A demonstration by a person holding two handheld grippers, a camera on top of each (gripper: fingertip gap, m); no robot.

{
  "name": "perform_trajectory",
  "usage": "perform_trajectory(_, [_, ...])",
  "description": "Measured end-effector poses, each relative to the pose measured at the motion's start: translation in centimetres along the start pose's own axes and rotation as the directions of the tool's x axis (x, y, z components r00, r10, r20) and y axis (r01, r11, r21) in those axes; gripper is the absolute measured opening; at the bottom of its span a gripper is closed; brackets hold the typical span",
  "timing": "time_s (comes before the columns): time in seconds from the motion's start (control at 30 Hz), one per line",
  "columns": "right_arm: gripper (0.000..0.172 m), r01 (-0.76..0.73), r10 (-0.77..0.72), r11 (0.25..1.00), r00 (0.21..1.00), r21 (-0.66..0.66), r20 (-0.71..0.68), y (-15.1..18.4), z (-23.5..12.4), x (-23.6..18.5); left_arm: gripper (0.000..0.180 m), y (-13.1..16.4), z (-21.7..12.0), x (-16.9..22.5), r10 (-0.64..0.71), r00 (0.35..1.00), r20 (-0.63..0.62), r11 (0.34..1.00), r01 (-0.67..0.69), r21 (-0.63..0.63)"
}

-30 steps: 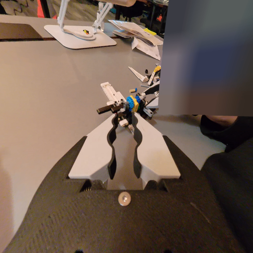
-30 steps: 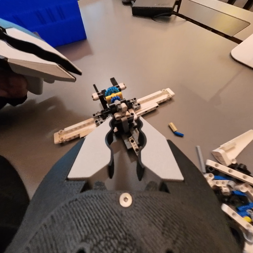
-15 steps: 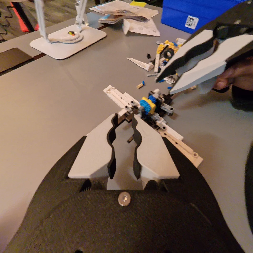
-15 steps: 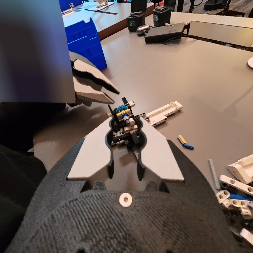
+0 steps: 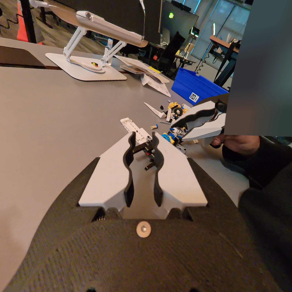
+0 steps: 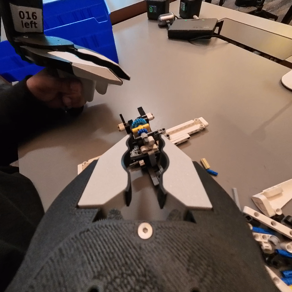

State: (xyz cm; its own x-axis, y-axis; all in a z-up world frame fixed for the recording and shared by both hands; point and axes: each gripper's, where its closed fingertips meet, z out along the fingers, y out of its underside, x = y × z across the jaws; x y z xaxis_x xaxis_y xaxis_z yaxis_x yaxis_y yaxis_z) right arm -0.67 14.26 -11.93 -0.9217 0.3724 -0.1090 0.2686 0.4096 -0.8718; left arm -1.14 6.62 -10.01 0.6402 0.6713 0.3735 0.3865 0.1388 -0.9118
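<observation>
The model [image 6: 140, 129] is a small build of holed plastic beams: a black frame at the middle carrying a light blue gear over a yellow block, a smaller dark blue gear on a grey axle below it, tan and white bushes at the sides, two black prongs sticking up at the far end, and flat white beams running out to either side like wings. It bears no writing that can be read. It lies on the grey worktop [image 6: 205, 79], its long axis along the white beams, which in the right wrist view run from lower left to upper right; the gear end and prongs point away from the right tongs [image 6: 144, 139]. Those tongs are clenched on the black middle of the model, a dark pad against each flank. The left tongs [image 5: 143, 137] stand parted and bare, held by a hand [image 6: 55, 91] above the worktop and apart from the model, tips aimed toward its pronged end. They carry a grey label [image 6: 27, 19] with dark characters. Just right of the model lies a tan and blue pin [image 6: 207, 167], and farther right a heap [image 6: 268, 233] of loose white, blue and black parts. Behind the left tongs is a blue bin [image 6: 82, 31] with a white sticker [image 5: 194, 97] showing a square code mark. Farther off are papers [image 5: 147, 71], a white stand [image 5: 88, 69] and a black box [image 6: 192, 27] with a cable.
</observation>
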Motion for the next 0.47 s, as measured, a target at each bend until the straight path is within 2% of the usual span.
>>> perform_trajectory(0.47, [0.031,0.085,-0.086,0.994,0.996,-0.066,-0.011,-0.7,1.9,-0.8,0.019,-0.2,-0.9,0.1,0.000,1.000,0.003,1.000,0.000,0.027])
